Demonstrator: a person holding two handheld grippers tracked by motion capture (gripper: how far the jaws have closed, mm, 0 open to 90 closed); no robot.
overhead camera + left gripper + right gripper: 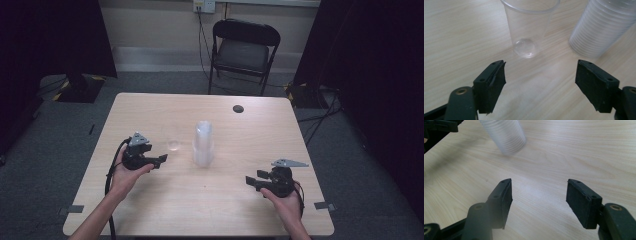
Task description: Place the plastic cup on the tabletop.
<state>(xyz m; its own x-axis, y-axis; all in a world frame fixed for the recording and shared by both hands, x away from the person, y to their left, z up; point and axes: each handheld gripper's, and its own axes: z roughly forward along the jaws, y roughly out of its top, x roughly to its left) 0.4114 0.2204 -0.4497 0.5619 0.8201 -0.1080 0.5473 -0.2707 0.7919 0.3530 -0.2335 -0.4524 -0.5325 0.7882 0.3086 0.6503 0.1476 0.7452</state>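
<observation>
No brand, label or writing can be read on anything here. A single clear plastic cup (174, 145) stands upright on the pale wood-grain table (150, 107), just ahead of the left gripper (161, 159). In the left gripper view this cup (529, 27) sits beyond the gap between the 2 black jaws, apart from both pads, its round base resting on the tabletop. The left gripper's jaws stand apart with nothing between them, only bare wood.

Just beside the single cup, toward the table's middle, rises a tall stack of clear ribbed plastic cups (203, 144); the left gripper view shows its ringed lower part (600, 27) to the right of the single cup, near it but not touching.

The right gripper (251, 181) lies low near the table's front right corner, held in the person's right hand (282, 200), well apart from both the stack and the single cup. Its 2 jaws are spread wide over bare table with nothing held; in the right gripper view the stack (505, 136) stands farther off, up and to the left.

Nothing stands between the left gripper and the single cup. A small dark round disc (238, 108) lies near the table's far edge. Behind the table stands 1 black folding chair (243, 50), with a cable hanging from a wall socket (204, 5) beside it. Grey tape tabs mark the table's front corners.
</observation>
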